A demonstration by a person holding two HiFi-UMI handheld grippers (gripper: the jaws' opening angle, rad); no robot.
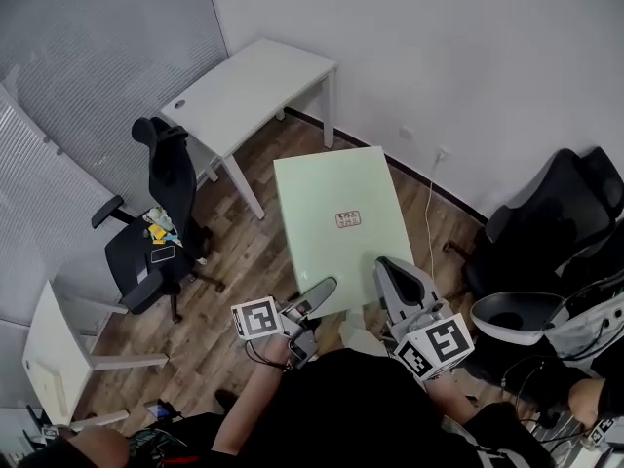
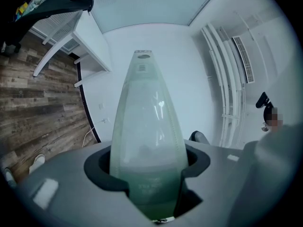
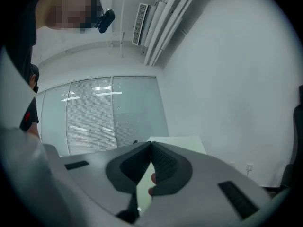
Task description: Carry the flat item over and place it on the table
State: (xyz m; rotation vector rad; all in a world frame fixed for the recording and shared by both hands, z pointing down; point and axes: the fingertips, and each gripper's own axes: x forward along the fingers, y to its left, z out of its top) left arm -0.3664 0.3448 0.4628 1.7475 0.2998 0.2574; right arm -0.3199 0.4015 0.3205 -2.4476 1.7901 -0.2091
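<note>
two grippers hold the pale green board [image 1: 331, 193] by its near edge, the left gripper [image 1: 319, 292] with fingers set wide on it, the right gripper [image 1: 390, 271] with fingers pinched nearly together on it. the board hangs over the wood floor [image 1: 234, 261], apart from the white tabletop [image 1: 249, 86]; its label [image 1: 348, 219] is too small to read.

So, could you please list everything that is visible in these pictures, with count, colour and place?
board: one, pale green, held above the floor, small label on top
long table: one, white, by the wall beyond the board
small table: one, white, lower left
left chair: one, black, small items on its seat
right chair: one, black, near the wall
floor: brown wood planks
left gripper: one, grey, shut on the board's near edge
right gripper: one, grey, shut on the same edge
</note>
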